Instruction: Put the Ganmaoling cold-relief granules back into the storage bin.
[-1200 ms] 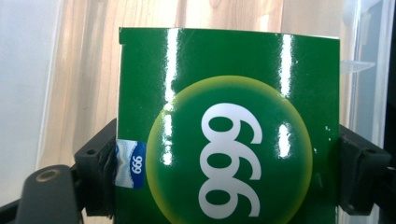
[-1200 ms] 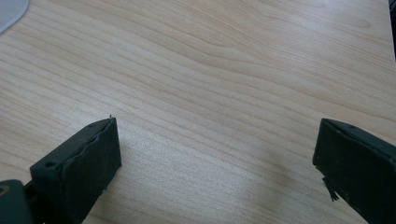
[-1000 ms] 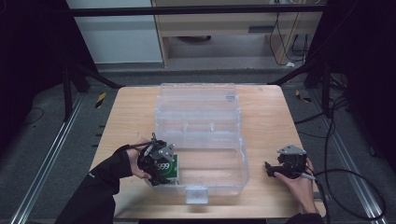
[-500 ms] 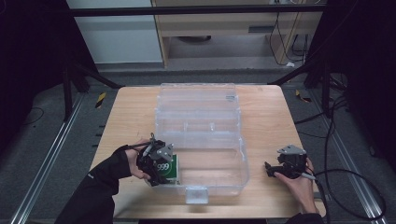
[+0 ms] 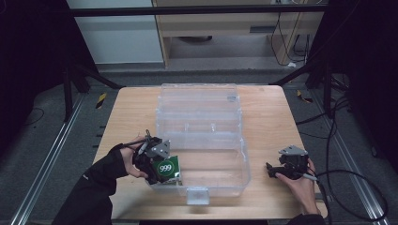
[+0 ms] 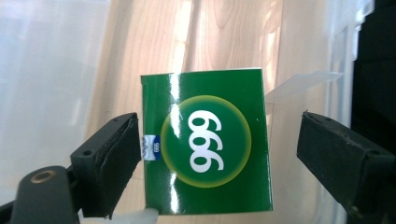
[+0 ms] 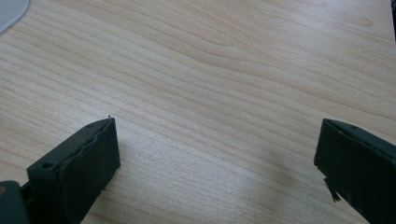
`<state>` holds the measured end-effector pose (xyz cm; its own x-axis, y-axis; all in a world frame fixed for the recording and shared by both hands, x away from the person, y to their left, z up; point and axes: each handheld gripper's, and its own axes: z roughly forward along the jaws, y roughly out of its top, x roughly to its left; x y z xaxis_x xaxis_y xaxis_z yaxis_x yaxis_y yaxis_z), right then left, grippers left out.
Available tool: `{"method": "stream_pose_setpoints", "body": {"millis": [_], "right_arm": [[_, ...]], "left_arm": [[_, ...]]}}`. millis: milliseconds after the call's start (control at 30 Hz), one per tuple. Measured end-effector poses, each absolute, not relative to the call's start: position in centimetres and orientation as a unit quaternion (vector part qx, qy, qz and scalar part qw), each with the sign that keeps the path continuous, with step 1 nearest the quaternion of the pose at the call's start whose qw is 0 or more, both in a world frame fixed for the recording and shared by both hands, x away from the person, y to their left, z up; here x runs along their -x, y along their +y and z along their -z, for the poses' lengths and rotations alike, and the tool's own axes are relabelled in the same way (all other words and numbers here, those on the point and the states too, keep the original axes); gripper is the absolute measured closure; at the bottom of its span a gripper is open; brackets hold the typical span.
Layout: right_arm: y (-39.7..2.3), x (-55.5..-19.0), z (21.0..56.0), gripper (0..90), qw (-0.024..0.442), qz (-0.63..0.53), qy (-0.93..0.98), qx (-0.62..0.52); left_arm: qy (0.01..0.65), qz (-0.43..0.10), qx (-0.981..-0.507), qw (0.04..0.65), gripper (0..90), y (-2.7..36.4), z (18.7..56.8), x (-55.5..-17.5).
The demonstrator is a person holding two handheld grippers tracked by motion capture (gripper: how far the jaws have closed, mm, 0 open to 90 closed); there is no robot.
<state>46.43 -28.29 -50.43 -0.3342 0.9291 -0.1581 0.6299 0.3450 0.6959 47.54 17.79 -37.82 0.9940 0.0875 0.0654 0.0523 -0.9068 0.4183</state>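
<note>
While both grippers sit at the near edge, the scene reads as follows.

Table: light wood top with visible grain, carrying every item listed below; dark floor and metal rails lie around it.

Clear plastic case: large, transparent, hinged and standing open at the centre of the table. The lid half lies toward the far side, the tray half toward the person, with a latch tab at the near middle edge. Wood grain shows through its walls in the left gripper view.

Left gripper: held in the person's left hand at the near-left corner of the case tray, a grey plate on top. Jaws are spread apart; in the left gripper view the left jaw lies at the box's edge, the right jaw stands well clear of it.

Right gripper: held in the person's right hand on bare table just right of the case, cable trailing off to the right. Jaws are wide apart with nothing but wood between them.

Green box: small, glossy, marked "999" in white on a round emblem. It lies between the left gripper's jaws at the near-left corner of the tray; whether it rests inside the tray or on its rim cannot be told.
</note>
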Motion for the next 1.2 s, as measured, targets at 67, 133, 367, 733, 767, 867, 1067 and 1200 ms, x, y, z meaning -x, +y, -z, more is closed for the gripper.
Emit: {"method": "stream_pose_setpoints", "body": {"millis": [67, 133, 367, 733, 767, 867, 1067, 1200], "right_arm": [[-28.3, -46.4, 50.4, 0.6, 0.278, -0.269, 0.771, -0.506], [-28.3, -46.4, 50.4, 0.6, 0.278, -0.268, 0.772, -0.505], [-28.3, -46.4, 50.4, 0.6, 0.276, -0.268, 0.772, -0.506], [-28.3, -46.4, 50.4, 0.7, 0.278, -0.268, 0.772, -0.506], [-28.3, -46.4, 50.4, 0.7, 0.278, -0.267, 0.771, -0.506], [-28.3, -46.3, 50.4, 0.7, 0.278, -0.267, 0.771, -0.507], [-28.4, -46.3, 50.4, 0.7, 0.279, -0.266, 0.770, -0.509], [-28.4, -46.3, 50.3, 0.7, 0.278, -0.266, 0.769, -0.510]], "left_arm": [[0.046, -0.045, -0.974, 0.216, 14.7, 18.1, 37.2, -47.2], [0.050, -0.047, -0.971, 0.230, 17.0, 18.6, 36.7, -47.1], [0.070, -0.080, -0.958, 0.267, 20.9, 20.7, 35.9, -46.9], [0.145, -0.103, -0.938, 0.298, 22.4, 25.5, 37.2, -45.8], [0.153, -0.106, -0.935, 0.302, 22.4, 26.0, 37.4, -45.9], [0.183, -0.112, -0.922, 0.323, 22.6, 27.4, 38.0, -45.9], [0.254, -0.133, -0.895, 0.341, 21.7, 29.5, 39.8, -46.2], [0.295, -0.145, -0.880, 0.343, 21.3, 30.4, 41.3, -46.4]]}}
